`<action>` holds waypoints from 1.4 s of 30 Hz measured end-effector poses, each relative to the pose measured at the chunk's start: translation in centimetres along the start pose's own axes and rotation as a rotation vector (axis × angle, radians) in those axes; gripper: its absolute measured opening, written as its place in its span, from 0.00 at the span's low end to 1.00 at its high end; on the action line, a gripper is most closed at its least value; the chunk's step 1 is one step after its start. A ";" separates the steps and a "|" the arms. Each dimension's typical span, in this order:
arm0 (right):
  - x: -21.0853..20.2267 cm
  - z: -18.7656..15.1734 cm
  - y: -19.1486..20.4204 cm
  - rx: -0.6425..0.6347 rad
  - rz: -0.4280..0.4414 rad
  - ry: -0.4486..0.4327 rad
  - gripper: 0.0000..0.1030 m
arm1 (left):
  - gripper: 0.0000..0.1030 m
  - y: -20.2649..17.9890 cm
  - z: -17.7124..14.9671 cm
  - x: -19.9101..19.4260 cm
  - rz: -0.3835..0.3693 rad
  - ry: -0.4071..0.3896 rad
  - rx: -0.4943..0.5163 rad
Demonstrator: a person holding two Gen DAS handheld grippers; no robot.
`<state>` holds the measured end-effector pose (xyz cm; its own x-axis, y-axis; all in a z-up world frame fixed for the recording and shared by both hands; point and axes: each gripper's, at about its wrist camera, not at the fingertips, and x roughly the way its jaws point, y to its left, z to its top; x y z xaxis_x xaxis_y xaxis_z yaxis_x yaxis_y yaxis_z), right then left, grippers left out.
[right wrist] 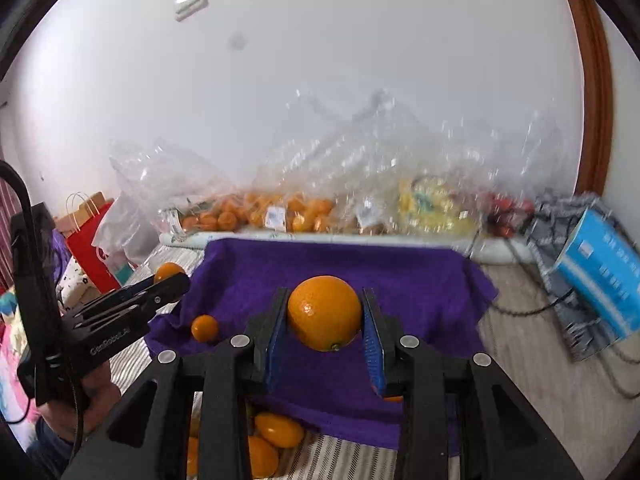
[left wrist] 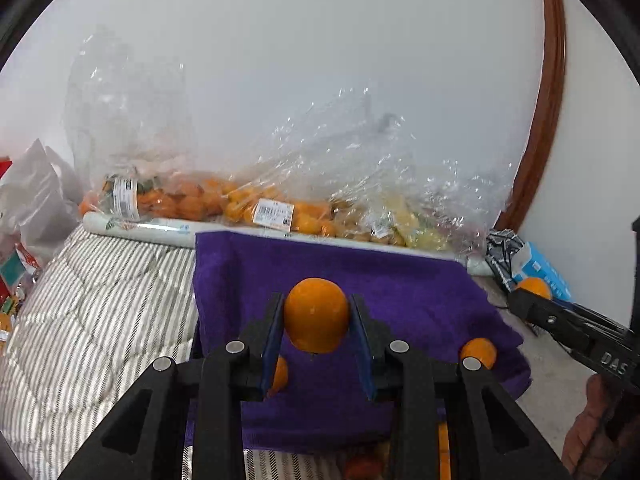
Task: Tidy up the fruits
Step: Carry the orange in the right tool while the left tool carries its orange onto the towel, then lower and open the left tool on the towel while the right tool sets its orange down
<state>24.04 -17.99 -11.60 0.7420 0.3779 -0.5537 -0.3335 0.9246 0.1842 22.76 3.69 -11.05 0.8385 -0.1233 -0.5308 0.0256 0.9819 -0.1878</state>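
Two oranges were in the air at once, one in each claw, and both hung above the purple towel [left wrist: 400, 292] spread over the striped bedding [left wrist: 92, 300].

At the left, the left claw [left wrist: 318, 320] pinched its orange [left wrist: 316, 314] between the blue pads, the fruit sitting out near the fingertips with its stem end turned downward. It was round, so it had no long axis to line up. Straight ahead of it and lower lay the open middle of the towel; a smaller orange fruit [left wrist: 478, 352] rested on the towel to its right, and another peeked out just behind the left finger.

At the right, the right claw [right wrist: 325, 316] was pressed onto a second orange [right wrist: 324, 312] in the same way, stem nub low and towards the camera. The towel's bare middle lay directly forward and below it too, with a small fruit [right wrist: 205, 328] on the cloth to its left. A few more fruits [right wrist: 276, 432] sat on the bedding under the towel's near edge.

Along the wall, the plastic bags of fruit [right wrist: 256, 212] lay well beyond the towel, farther from either claw than the cloth was.

Each claw showed at the side of the other's view, so they hung side by side, near each other. Which one was nearer the towel's middle I could not say for sure; the right-hand picture was blurred. My guess was that both would go forward and down, and needed to keep apart.
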 end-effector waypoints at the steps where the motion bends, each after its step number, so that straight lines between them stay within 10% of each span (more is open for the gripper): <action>1: 0.7 -0.4 -0.3 0.004 0.008 0.012 0.34 | 0.30 0.0 -0.2 0.3 0.006 0.009 0.002; 42: 5.0 -3.8 -1.5 0.001 -0.010 0.160 0.34 | 0.30 0.9 -2.5 3.5 -0.001 0.128 -0.011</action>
<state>26.06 -17.66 -17.78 0.6432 0.3566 -0.6775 -0.3259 0.9283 0.1792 24.35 3.77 -15.08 0.7620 -0.1428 -0.6317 0.0199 0.9801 -0.1976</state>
